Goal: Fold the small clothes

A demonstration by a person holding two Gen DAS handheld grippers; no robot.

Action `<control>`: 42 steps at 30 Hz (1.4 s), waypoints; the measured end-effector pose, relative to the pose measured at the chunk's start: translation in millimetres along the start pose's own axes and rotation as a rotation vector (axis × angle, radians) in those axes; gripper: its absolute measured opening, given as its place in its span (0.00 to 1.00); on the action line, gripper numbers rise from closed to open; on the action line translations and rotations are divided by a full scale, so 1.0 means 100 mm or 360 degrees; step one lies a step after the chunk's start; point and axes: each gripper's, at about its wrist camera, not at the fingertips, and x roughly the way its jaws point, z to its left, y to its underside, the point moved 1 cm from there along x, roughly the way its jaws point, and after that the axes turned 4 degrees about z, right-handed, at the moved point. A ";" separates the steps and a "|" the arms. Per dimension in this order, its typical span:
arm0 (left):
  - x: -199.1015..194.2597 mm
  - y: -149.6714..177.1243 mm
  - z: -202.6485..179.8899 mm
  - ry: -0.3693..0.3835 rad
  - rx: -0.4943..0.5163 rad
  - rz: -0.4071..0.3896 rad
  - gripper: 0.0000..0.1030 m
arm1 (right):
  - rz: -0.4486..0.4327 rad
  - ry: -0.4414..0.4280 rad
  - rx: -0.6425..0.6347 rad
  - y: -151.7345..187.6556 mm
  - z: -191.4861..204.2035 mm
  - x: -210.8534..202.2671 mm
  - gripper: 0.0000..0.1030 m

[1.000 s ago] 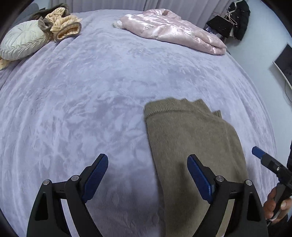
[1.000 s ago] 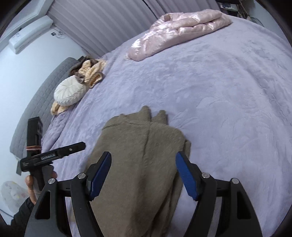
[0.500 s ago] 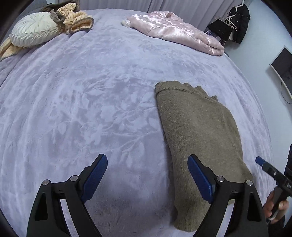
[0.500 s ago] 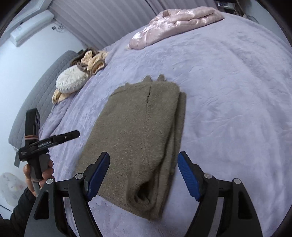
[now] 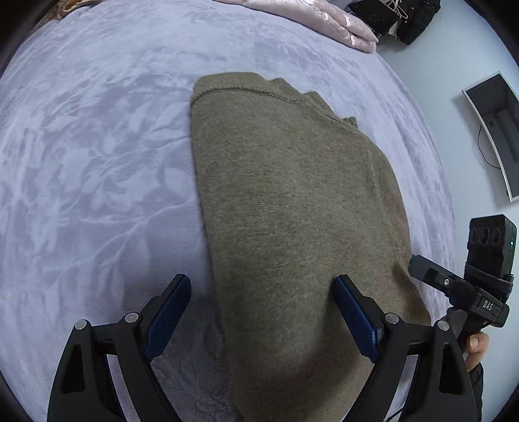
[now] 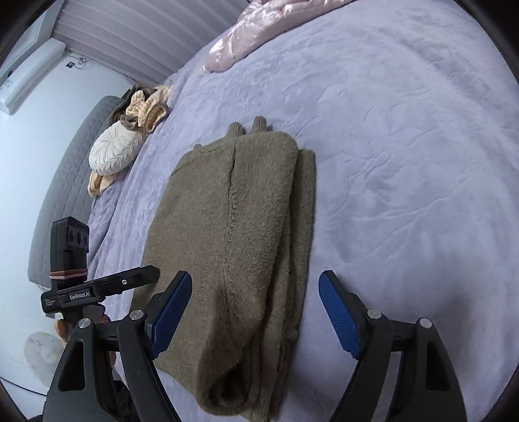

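Two grippers: both over one olive knit garment on a bed
Garment: olive-brown sweater (image 5: pixel 292 207) folded lengthwise into a long strip, lying flat on the lilac bedspread (image 5: pixel 90 155); folded layers stacked along its right edge in the right wrist view (image 6: pixel 233 227); two cuffs poke out at the far end
Left gripper (image 5: pixel 262 321): jaws wide apart, nothing clamped; left blue pad over bare bedspread, right blue pad over the sweater's near end; the sweater's left edge runs between the pads
Right gripper (image 6: pixel 254 316): jaws wide, have just been opening a little further; the near end of the sweater lies between the pads, neither pad pressing it; right pad over bedspread, left pad at the sweater's left edge
Contact: cannot tell whether any fingertip touches the fabric
Other gripper seen: right one shows at the right rim of the left view with a hand (image 5: pixel 476 347) on its handle; left one at the left rim of the right view
Bed far end: pink satin jacket (image 6: pixel 246 35), cream round cushion (image 6: pixel 113 149), tan ruffled cloth (image 6: pixel 146 110) beside the cushion
Room: dark clothes on a hanger (image 5: pixel 412 16), curved screen on the wall (image 5: pixel 493 130), grey quilted headboard (image 6: pixel 61 181)
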 end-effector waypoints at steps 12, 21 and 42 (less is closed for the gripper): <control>0.30 -0.15 -0.04 0.0112 0.0114 0.0027 0.96 | 0.0010 -0.0054 -0.0096 -0.09 0.04 0.55 0.78; 0.05 -0.10 -0.06 0.0238 0.0125 -0.0028 0.50 | -0.0037 -0.0189 -0.0105 -0.11 0.11 0.40 0.37; -0.61 0.43 -0.09 0.0205 0.0198 -0.0041 0.45 | -0.0017 -0.0162 -0.0162 0.17 0.76 -0.02 0.33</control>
